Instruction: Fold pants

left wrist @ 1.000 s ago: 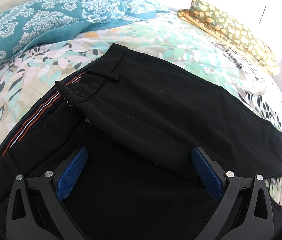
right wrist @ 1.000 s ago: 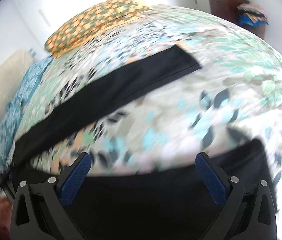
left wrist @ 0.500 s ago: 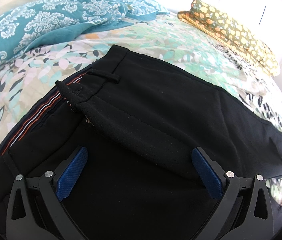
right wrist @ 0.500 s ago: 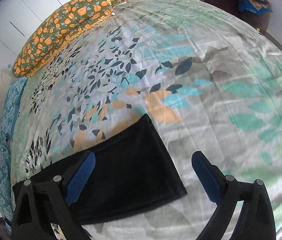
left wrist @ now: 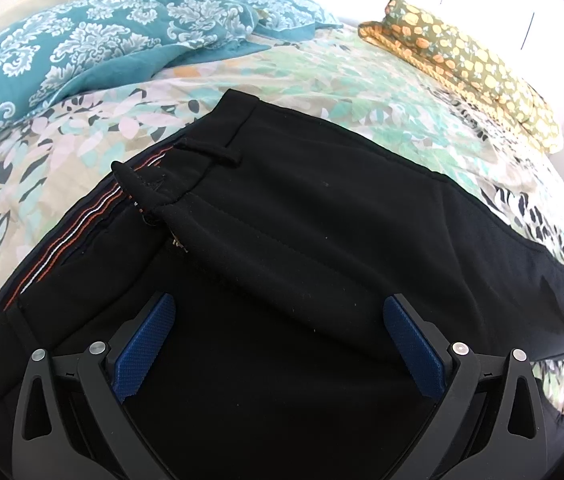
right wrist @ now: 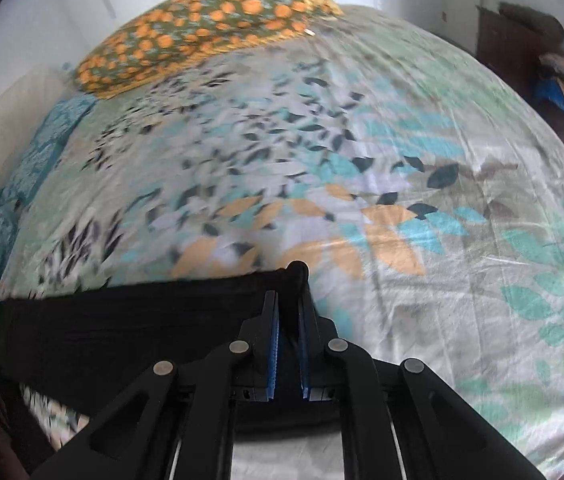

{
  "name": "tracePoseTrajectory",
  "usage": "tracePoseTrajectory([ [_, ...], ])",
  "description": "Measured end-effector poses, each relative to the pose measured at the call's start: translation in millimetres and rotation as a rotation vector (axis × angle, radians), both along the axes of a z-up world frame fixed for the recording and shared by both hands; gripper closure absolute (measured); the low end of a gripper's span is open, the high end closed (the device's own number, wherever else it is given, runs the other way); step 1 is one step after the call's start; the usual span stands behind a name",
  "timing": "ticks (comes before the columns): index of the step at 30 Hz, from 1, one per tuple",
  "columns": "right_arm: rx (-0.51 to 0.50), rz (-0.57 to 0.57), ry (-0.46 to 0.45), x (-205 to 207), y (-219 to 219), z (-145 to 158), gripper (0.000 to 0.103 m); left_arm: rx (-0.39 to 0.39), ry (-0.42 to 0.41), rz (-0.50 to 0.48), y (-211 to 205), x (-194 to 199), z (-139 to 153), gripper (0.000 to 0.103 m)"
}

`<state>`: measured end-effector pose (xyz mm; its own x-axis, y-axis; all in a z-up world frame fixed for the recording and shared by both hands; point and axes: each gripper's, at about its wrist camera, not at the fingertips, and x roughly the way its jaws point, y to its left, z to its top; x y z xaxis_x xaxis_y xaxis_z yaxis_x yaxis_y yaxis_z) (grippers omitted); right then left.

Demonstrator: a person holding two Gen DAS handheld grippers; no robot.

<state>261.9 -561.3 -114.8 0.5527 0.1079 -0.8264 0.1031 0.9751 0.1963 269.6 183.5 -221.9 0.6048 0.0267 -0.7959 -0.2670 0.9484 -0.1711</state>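
Note:
Black pants point(left wrist: 321, 232) lie on a floral bedspread point(left wrist: 361, 92), waistband toward the teal pillows, one leg running to the right. The waistband lining shows orange and white stripes point(left wrist: 70, 240). My left gripper point(left wrist: 278, 344) is open and hovers over the seat of the pants, blue pads wide apart. In the right wrist view my right gripper point(right wrist: 287, 320) is shut on the hem end of a black pant leg point(right wrist: 122, 328), a tuft of cloth sticking out past the fingertips. The leg stretches away to the left.
Teal patterned pillows point(left wrist: 82, 44) lie at the head of the bed. An orange-dotted folded blanket point(right wrist: 210, 32) lies at the far side. A dark wooden dresser with clothes point(right wrist: 533, 60) stands beyond the bed. The bedspread point(right wrist: 441, 160) stretches ahead of the right gripper.
My right gripper has closed on the hem of the pant leg, where it was open above it before. The left gripper has barely moved.

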Motion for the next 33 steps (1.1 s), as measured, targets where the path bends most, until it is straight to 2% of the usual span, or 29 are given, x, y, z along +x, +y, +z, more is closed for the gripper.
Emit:
tracePoseTrajectory([
  [3,-0.007,0.106,-0.060,-83,55,29,0.094,0.006,0.002,0.001,-1,0,-1,0.000],
  [5,0.024,0.083,-0.069,-145,76,37,0.094,0.014,0.008,0.002,-2,1,-1,0.000],
  [8,0.072,-0.096,-0.059,-235,72,37,0.095,0.004,0.015,0.000,-1,1,0,0.000],
  [11,-0.013,-0.298,0.031,-292,58,24,0.095,0.005,0.036,-0.018,0,3,1,0.000],
  [13,-0.056,-0.377,0.127,-300,50,15,0.092,0.006,0.060,-0.037,0,5,3,0.000],
  [14,-0.110,-0.403,0.166,-299,50,14,0.089,0.003,0.077,-0.041,1,5,5,0.000],
  [15,-0.151,-0.417,0.176,-298,50,16,0.076,-0.005,0.102,-0.036,2,5,9,0.001],
  [16,-0.175,-0.427,0.155,-300,51,22,0.050,-0.015,0.119,-0.029,3,3,12,0.001],
  [18,-0.232,-0.456,0.074,-310,59,41,0.025,-0.089,0.122,-0.016,8,-9,26,0.001],
  [21,-0.273,-0.445,-0.026,-314,79,66,0.024,-0.194,0.052,-0.046,9,-40,53,0.001],
  [24,-0.215,-0.402,-0.110,-306,115,76,0.018,-0.212,-0.005,-0.103,-9,-70,76,0.001],
  [27,-0.115,-0.315,-0.153,-284,167,61,0.017,-0.237,-0.034,-0.155,-35,-90,82,0.001],
  [29,-0.024,-0.264,-0.147,-271,198,43,0.017,-0.245,-0.030,-0.189,-53,-98,77,0.001],
  [33,0.147,-0.134,-0.086,-252,241,15,0.017,-0.180,0.016,-0.235,-78,-108,58,0.001],
])
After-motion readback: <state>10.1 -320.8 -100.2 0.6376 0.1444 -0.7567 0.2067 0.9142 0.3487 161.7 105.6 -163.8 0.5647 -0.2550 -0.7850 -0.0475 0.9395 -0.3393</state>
